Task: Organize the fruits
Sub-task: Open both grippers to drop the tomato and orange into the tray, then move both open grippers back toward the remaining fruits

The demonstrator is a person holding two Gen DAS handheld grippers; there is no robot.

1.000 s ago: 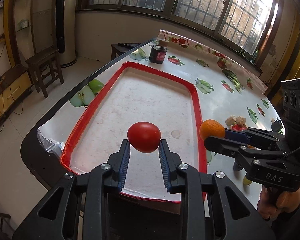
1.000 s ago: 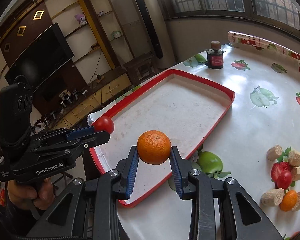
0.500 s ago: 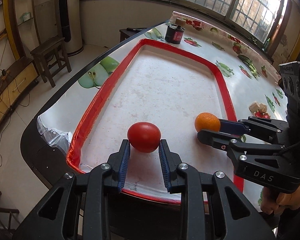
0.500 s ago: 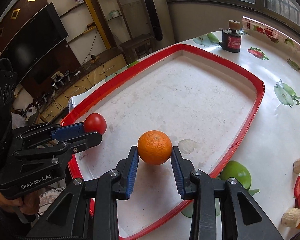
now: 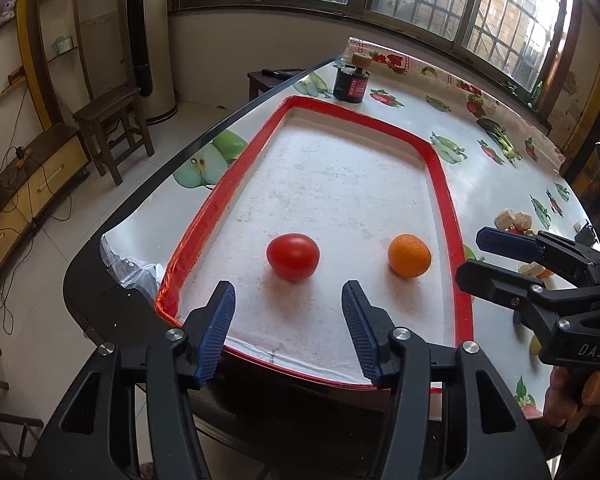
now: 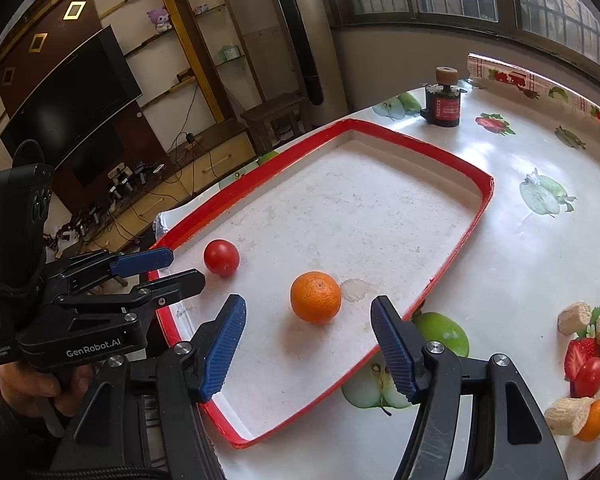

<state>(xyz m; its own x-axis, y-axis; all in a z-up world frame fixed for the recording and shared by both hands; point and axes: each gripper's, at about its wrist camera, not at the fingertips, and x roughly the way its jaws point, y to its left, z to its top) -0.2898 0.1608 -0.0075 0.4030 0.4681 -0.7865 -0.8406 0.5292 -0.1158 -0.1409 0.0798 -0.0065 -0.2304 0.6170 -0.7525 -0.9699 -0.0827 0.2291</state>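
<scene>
Red tomato (image 5: 293, 257) & orange (image 6: 316, 297) lie loose in tray (image 5: 444, 184); left gripper (image 5: 288, 300) & right gripper (image 6: 308, 314) jaws opening, prob. touching neither.

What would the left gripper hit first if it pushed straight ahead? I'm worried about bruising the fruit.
Probably the red tomato lying in the tray, just beyond the left gripper, whose jaws are opening with nothing between them.
</scene>
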